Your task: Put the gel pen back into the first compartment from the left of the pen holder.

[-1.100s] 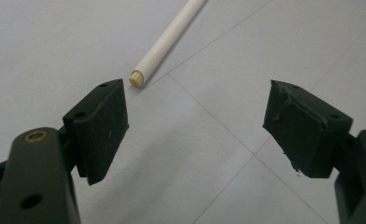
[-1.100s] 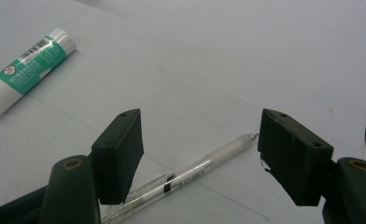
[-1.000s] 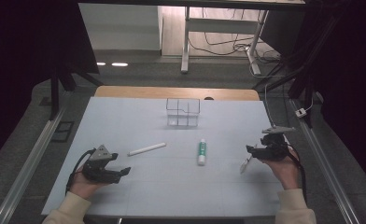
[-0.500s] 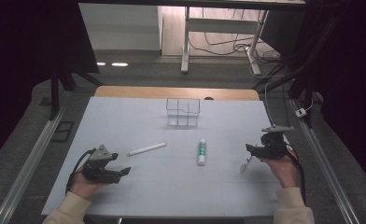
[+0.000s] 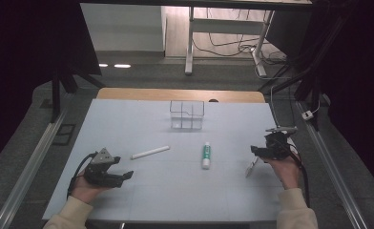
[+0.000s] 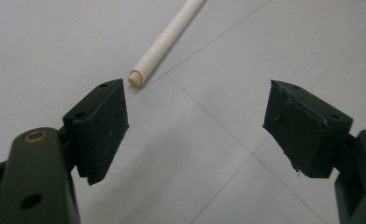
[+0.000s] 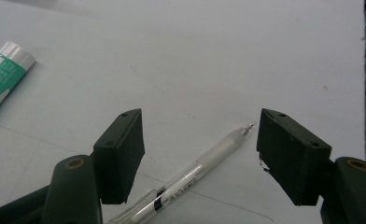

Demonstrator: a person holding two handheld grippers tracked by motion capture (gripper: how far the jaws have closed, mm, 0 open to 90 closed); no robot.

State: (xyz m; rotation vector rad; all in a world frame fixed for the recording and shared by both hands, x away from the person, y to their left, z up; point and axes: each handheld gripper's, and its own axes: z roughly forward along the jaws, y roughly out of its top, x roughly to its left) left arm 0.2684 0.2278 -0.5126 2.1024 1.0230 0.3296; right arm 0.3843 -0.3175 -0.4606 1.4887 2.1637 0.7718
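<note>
A white stick (image 5: 150,152) lies left of the table's middle; its cream end (image 6: 135,77) lies just ahead of my left gripper (image 6: 195,119), which is open and holds nothing. That left gripper (image 5: 120,174) rests near the front left of the table. A green and white tube (image 5: 206,154) lies right of centre, and its cap end (image 7: 3,65) appears at the left of the right gripper view. A clear pen (image 7: 190,177) lies on the table between the jaws of my open right gripper (image 7: 200,149). The right gripper (image 5: 260,151) hovers just above the pen (image 5: 251,167).
A clear plastic organiser box (image 5: 187,115) with compartments stands at the back middle of the pale blue table (image 5: 142,119). Metal rails run along both sides of the table. A desk frame and cables stand on the floor beyond.
</note>
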